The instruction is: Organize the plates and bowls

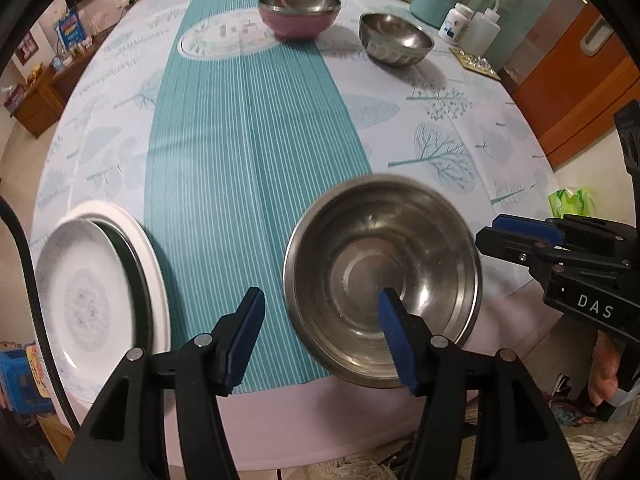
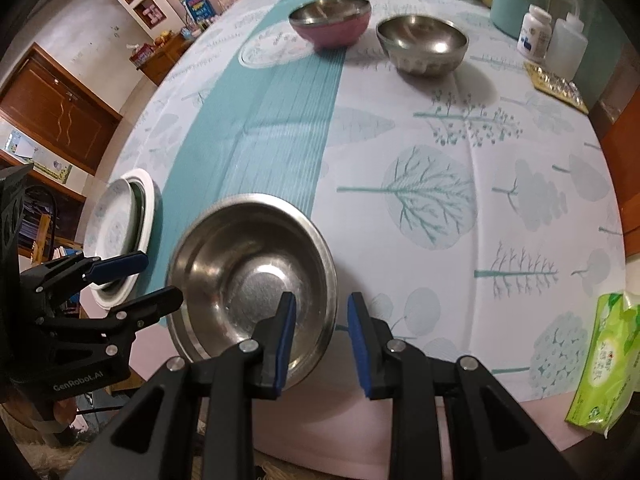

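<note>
A steel bowl sits near the table's front edge, partly on the teal runner. My left gripper is open astride its left rim, one blue pad inside and one outside. Astride the right rim stands my right gripper, open too, with neither pad pressing on the metal. A stack of white plates lies at the left edge. Far off are a pink bowl, a second steel bowl and a flat patterned plate.
The round table carries a tree-print cloth. Two white bottles, a teal canister and a blister-pack tray stand at the far right. A green tissue pack lies at the near right edge.
</note>
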Demonstrator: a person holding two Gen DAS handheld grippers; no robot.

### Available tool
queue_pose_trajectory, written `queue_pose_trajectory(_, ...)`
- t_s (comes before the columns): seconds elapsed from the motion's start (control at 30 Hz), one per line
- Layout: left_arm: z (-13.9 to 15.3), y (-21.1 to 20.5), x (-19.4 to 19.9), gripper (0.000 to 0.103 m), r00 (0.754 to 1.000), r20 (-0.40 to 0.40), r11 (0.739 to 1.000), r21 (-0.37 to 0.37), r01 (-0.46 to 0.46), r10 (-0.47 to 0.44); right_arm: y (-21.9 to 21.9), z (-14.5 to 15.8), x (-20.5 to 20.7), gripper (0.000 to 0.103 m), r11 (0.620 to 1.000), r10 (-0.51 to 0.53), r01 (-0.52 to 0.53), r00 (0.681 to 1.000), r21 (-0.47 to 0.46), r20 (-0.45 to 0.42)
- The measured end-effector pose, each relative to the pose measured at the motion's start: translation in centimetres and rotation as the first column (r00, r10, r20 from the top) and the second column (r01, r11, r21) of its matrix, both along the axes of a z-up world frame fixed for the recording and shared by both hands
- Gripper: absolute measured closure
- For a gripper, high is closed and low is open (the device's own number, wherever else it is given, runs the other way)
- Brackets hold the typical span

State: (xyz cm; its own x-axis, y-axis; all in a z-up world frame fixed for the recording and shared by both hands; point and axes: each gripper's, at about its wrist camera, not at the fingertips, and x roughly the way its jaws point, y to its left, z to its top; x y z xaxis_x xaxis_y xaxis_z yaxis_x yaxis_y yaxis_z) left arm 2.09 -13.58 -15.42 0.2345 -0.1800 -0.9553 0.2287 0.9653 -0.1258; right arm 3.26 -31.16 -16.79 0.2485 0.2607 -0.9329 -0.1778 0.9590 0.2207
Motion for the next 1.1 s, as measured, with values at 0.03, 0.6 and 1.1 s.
queue_pose_trajectory(0.03, 0.6, 0.0, 0.1, 0.045, 1.000, 0.010, 1.000, 0.004, -0.001, 0.000, -0.1, 0.4, 0.1, 0.076, 1.000, 0.002, -0.002, 1.000, 0.003, 0.010)
queue_pose_trajectory(0.6, 14.1, 0.4, 6.9, 0.032, 0.978, 0.202, 0.998, -0.031, -0.053, 0.058, -3.4, 13.3, 6.1, 0.076, 0.998, 0.054, -0.058, 0.951, 0.003, 0.304)
queue_pose_trajectory(1.1, 19.6, 2.8, 19.0, 0.023, 0.967, 0.193, 0.983, -0.109, -0.146, 0.165, -5.8, 20.3, 16.5, 0.050, 1.000, 0.002, -0.001, 0.925, -0.005, 0.379)
